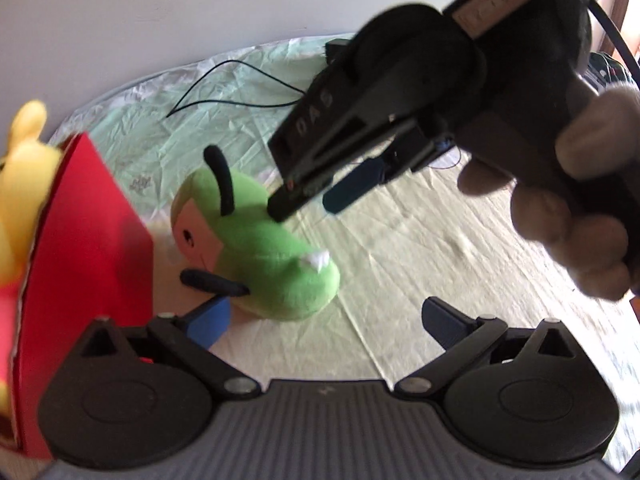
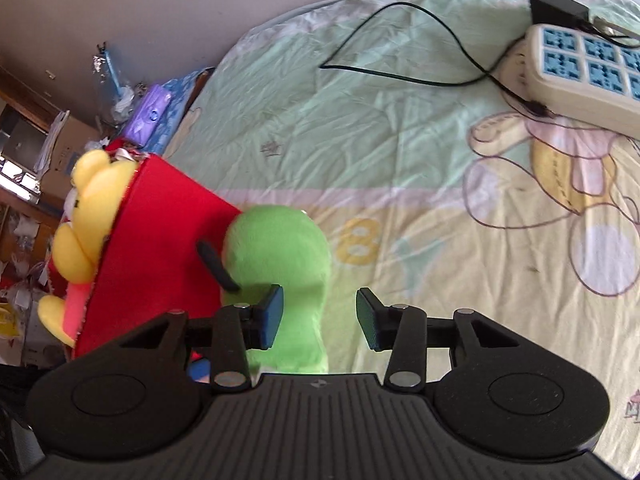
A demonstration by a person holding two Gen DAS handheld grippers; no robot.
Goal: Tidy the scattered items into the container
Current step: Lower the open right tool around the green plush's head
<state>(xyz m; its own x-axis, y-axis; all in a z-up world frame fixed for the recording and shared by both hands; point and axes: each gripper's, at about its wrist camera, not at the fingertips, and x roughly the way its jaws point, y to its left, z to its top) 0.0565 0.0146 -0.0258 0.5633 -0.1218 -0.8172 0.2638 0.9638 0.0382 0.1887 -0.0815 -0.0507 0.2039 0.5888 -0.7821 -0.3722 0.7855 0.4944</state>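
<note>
A green plush toy point(image 1: 260, 248) with black antennae lies on the bedsheet against the red container point(image 1: 88, 240). A yellow plush point(image 1: 24, 176) sticks out of that container. My left gripper point(image 1: 328, 320) is open just in front of the green plush, its left pad near a black antenna. My right gripper point(image 1: 316, 200), held by a hand, comes down from the upper right, one fingertip touching the plush's back. In the right wrist view the green plush point(image 2: 280, 248) sits partly between the open jaws of my right gripper point(image 2: 320, 316); the right pad is clear of it. The red container point(image 2: 160, 248) and yellow plush point(image 2: 92, 208) are to the left.
A cream power strip point(image 2: 580, 76), a black adapter point(image 2: 558, 4) and a looping black cable point(image 2: 400, 40) lie at the far side of the cartoon-print sheet point(image 2: 480, 280). Beyond the bed's left edge is clutter, with a purple item point(image 2: 150, 118). A pale wall is behind.
</note>
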